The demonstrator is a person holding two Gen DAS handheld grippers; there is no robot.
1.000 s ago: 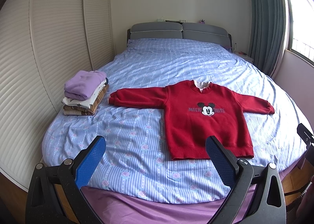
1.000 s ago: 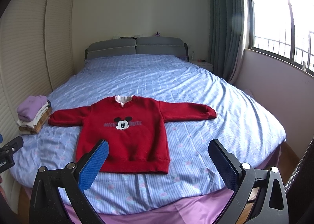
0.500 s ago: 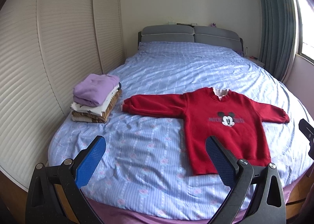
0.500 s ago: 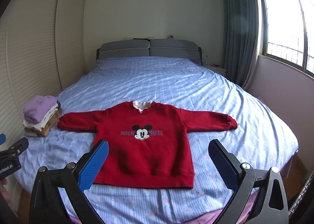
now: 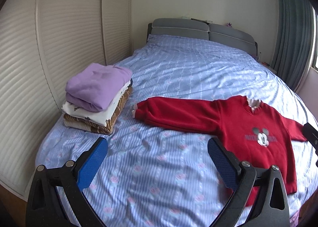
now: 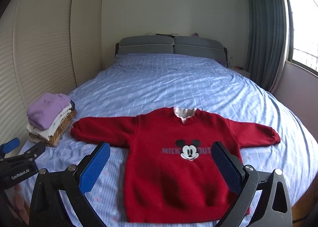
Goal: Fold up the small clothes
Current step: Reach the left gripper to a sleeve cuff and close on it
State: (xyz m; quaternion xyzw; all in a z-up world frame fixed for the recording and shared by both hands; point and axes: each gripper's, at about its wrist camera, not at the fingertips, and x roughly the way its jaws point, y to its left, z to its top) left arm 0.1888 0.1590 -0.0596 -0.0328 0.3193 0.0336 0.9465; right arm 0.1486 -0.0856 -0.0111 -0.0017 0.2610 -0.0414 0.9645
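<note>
A red Mickey Mouse sweater lies flat and face up on the blue bed, sleeves spread out. In the left wrist view the sweater lies to the right, its left sleeve reaching toward the middle. My left gripper is open and empty above the bedsheet, left of the sweater's body and in front of that sleeve. My right gripper is open and empty above the sweater's lower body. The left gripper also shows at the left edge of the right wrist view.
A stack of folded clothes with a purple top sits at the bed's left edge, beside the slatted wardrobe doors. The bed has a grey headboard. Curtains and a window stand at the right.
Both grippers have moved forward and down toward the bed. The left view has swung left, so the sweater sits further right. Both stay open.
</note>
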